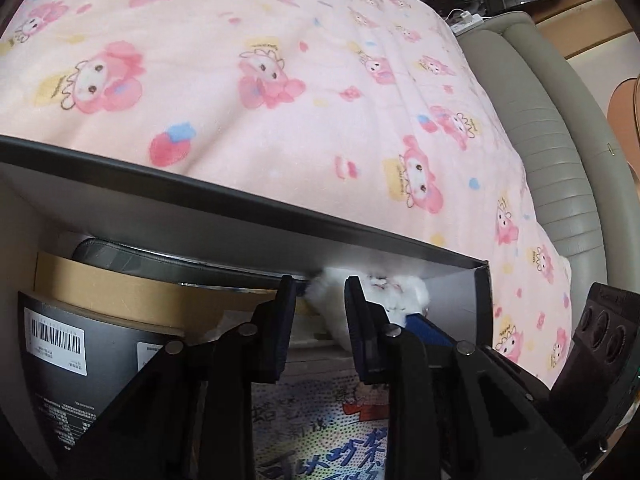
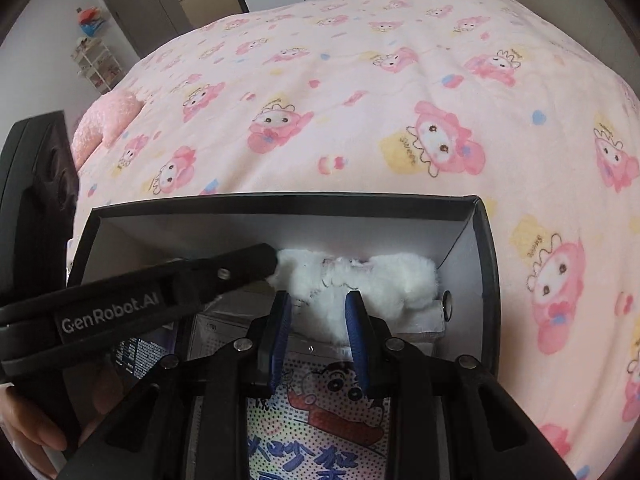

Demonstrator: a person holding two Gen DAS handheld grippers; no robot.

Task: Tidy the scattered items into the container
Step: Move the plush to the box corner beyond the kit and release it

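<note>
A black box with a white inside [image 2: 280, 202] stands on the bed. A white plush [image 2: 392, 280] lies against its far wall, on top of a cartoon-print packet [image 2: 320, 408]. My right gripper [image 2: 318, 296] is shut on the plush's middle, with fluff filling the gap between its blue pads. My left gripper [image 2: 272, 258] comes in from the left, its tips closed on the plush's left end. In the left wrist view my left gripper [image 1: 320, 282] pinches the plush [image 1: 404, 288] just under the box rim [image 1: 240, 196], with the right gripper's blue pad beside it.
The box also holds a black carton with a barcode [image 1: 80, 360] and a brown tape roll [image 1: 120, 292]. A pink cartoon blanket [image 2: 360, 100] covers the bed around the box. A pink pillow [image 2: 104, 120] lies far left; a grey padded headboard [image 1: 560, 140] runs along the right.
</note>
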